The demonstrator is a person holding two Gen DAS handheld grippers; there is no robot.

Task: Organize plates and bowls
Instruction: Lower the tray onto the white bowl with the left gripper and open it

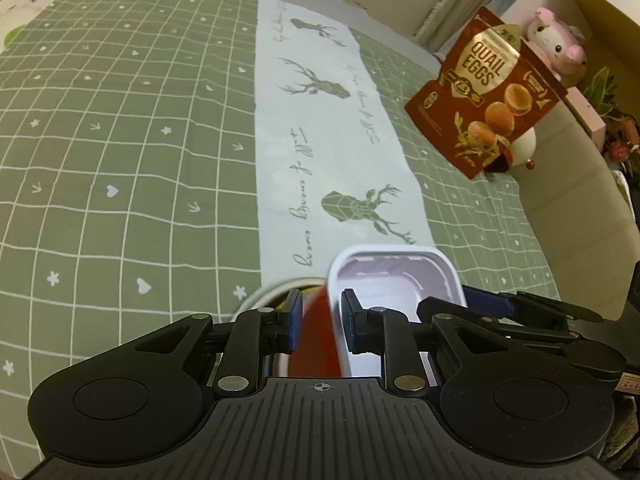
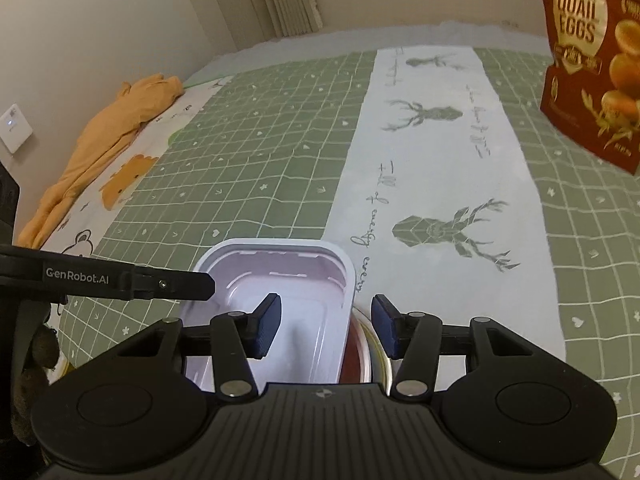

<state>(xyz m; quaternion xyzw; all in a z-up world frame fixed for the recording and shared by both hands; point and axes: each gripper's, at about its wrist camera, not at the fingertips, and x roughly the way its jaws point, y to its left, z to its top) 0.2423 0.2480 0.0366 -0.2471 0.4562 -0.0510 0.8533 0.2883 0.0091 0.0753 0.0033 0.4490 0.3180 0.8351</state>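
So I've got the white tray (image 1: pixel 394 280) by both sides, sitting on top of a red bowl (image 1: pixel 316 344) that's nested in a pale bowl (image 1: pixel 264 294), all near my edge of the green checked cloth (image 1: pixel 120 140). My left gripper (image 1: pixel 320 318) is pinching the tray's wall, one pad outside, one inside. My right gripper (image 2: pixel 325 326) straddles the opposite wall, but I honestly can't tell if those pads are biting or just sitting around it.

Tip for this step: keep both hands level and move together so the tray doesn't twist or drag the red bowl along.

The right camera shows the tray's whole inside, the left gripper's arm reaching over it, and an orange blanket (image 2: pixel 100 140) by the wall. The left camera catches the pink plush toy (image 1: pixel 554 38) behind the quail egg bag (image 1: pixel 486 92), which the right one cuts off.
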